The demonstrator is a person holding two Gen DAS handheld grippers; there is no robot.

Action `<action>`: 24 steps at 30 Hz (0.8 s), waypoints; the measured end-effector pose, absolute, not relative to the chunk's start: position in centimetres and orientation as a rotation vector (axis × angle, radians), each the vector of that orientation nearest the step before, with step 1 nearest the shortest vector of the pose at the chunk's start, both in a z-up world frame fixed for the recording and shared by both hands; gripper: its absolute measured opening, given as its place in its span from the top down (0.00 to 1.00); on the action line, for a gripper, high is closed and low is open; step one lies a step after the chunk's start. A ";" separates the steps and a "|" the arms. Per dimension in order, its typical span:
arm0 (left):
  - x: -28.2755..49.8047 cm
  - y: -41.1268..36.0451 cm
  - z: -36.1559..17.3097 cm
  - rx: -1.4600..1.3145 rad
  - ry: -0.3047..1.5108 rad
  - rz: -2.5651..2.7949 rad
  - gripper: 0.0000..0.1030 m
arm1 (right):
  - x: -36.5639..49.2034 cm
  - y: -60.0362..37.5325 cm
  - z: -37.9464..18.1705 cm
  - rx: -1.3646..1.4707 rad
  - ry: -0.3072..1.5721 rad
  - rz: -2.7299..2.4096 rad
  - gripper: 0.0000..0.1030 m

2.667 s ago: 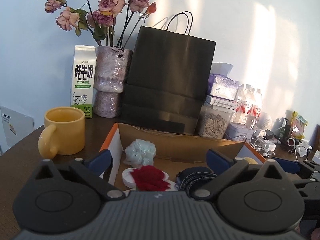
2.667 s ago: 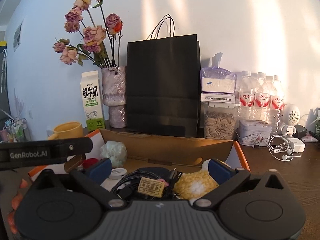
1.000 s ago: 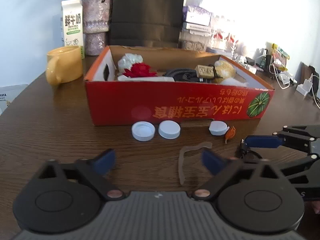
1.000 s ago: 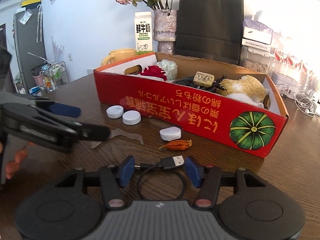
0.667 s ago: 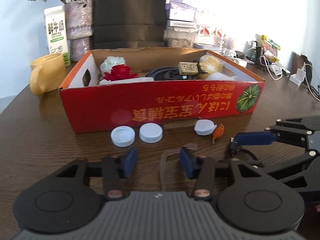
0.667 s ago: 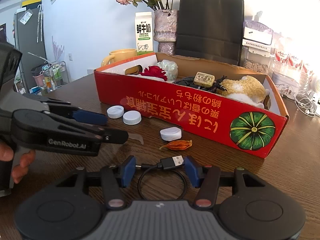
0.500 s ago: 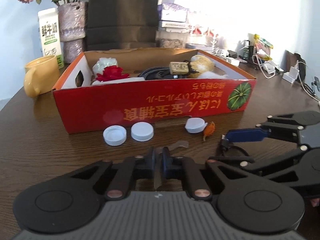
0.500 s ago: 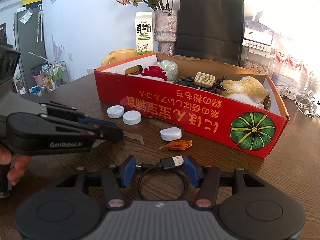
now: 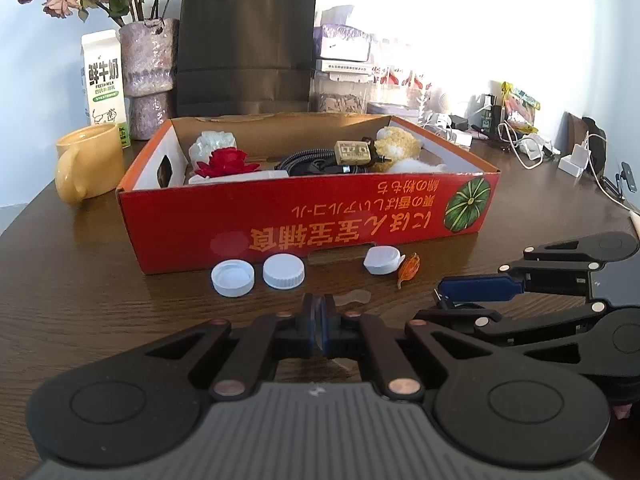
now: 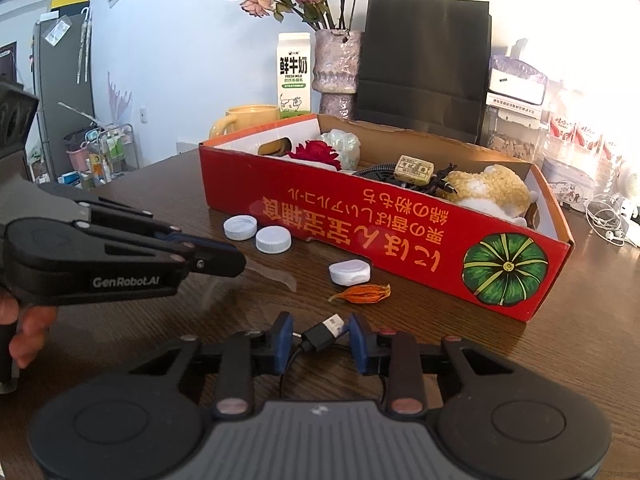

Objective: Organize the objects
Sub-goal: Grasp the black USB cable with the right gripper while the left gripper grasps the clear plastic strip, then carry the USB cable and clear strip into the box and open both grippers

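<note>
A red cardboard box (image 9: 304, 216) (image 10: 400, 232) holds a red flower, a coiled cable and a plush toy. In front of it lie two white caps (image 9: 233, 278) (image 9: 284, 271), a flip cap (image 9: 382, 259) and a dried orange bud (image 9: 409, 267). My left gripper (image 9: 318, 316) (image 10: 230, 262) is shut on a clear plastic strip (image 9: 354, 298) (image 10: 276, 274) lying on the table. The jaws of my right gripper (image 10: 320, 336) (image 9: 444, 302) are closing around the USB plug (image 10: 322, 330) of a black cable. A gap still shows beside each pad.
A yellow mug (image 9: 90, 164), a milk carton (image 9: 105, 80), a vase of dried roses (image 9: 149, 76) and a black paper bag (image 9: 246, 44) stand behind the box. Chargers and white cables (image 9: 528, 148) crowd the far right. A hand (image 10: 24, 328) holds the left gripper.
Both grippers came from over the box down to the table in front of it. The left jaws closed on the plastic strip. The right jaws narrowed around the USB plug.
</note>
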State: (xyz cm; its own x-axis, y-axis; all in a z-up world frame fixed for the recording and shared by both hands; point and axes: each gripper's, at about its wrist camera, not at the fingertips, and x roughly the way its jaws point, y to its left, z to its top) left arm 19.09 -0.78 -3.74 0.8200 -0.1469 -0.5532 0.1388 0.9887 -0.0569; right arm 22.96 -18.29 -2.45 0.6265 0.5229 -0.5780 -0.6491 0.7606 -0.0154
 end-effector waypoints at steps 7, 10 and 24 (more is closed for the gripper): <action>18.3 -0.7 -2.4 -0.015 0.552 -0.160 0.96 | 22.4 -18.8 -2.0 -0.205 0.559 0.671 0.73; 18.0 -0.6 -1.9 -0.016 0.538 -0.162 0.96 | 22.2 -18.9 -1.7 -0.192 0.550 0.667 0.73; 17.1 -0.4 -1.1 -0.020 0.513 -0.172 0.96 | 22.5 -18.7 -1.9 -0.202 0.604 0.678 0.41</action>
